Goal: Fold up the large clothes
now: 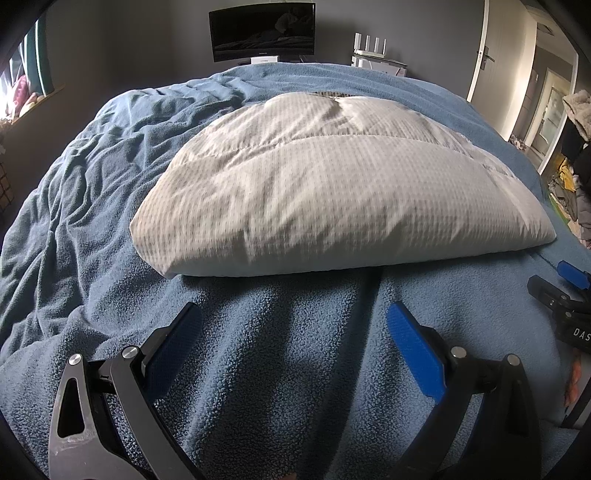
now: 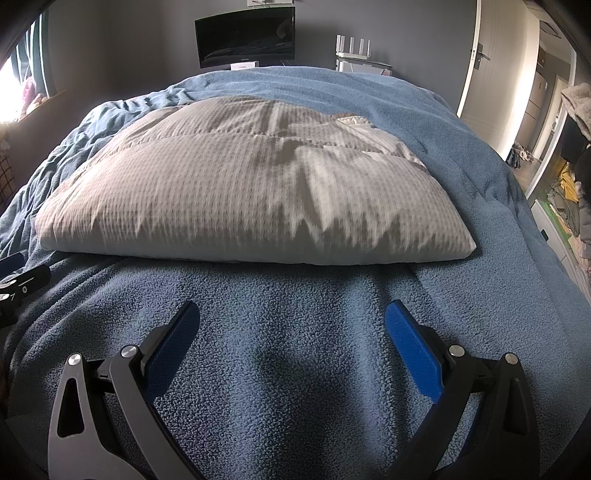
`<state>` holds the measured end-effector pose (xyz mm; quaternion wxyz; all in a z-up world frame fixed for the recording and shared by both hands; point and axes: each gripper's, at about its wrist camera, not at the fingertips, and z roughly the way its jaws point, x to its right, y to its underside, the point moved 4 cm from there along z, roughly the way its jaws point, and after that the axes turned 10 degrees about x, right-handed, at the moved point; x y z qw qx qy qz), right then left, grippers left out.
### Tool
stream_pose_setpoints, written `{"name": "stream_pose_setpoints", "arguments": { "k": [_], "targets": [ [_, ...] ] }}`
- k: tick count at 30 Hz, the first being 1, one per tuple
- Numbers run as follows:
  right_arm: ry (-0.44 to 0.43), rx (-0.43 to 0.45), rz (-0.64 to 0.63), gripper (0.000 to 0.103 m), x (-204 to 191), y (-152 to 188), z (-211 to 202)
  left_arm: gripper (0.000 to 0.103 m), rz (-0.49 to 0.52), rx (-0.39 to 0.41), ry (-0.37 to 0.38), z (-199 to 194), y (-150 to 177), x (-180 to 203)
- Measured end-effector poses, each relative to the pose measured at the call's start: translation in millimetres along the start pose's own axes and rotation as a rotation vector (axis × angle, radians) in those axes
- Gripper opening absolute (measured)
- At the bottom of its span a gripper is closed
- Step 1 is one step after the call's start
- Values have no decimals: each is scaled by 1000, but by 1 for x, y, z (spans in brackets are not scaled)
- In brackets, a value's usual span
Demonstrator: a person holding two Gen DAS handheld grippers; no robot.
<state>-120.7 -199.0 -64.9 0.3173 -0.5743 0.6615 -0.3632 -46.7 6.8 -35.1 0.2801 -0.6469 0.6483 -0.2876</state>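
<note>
A puffy white quilted garment (image 1: 325,192) lies folded into a thick pad on a blue fleece blanket (image 1: 277,350) covering the bed. In the right wrist view the same white quilted garment (image 2: 251,192) spans most of the bed's width, its near edge just ahead of the fingers. My left gripper (image 1: 293,314) hovers open over the blanket, short of the garment's near edge, with nothing between its blue pads. Likewise my right gripper (image 2: 291,312) is open and empty above the blue fleece blanket (image 2: 295,369). The right gripper's tip also shows at the left wrist view's right edge.
A dark monitor (image 1: 262,31) and a white router (image 1: 369,46) stand beyond the bed's far end. A white door (image 1: 484,51) is at the right, with piled clothes (image 1: 569,184) beside the bed. A window sill (image 1: 22,103) is on the left.
</note>
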Motion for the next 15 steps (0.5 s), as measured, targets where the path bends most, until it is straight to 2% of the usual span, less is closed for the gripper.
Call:
{"name": "stream_pose_setpoints", "arguments": {
  "k": [7,15],
  "targets": [
    [0,0,0,96,-1,1,0,96,14,-2,4,2,0,-1],
    [-33,-3,-21,96,-5,-4,13,96,-3,-44,10,14,-3,-6]
  ]
}}
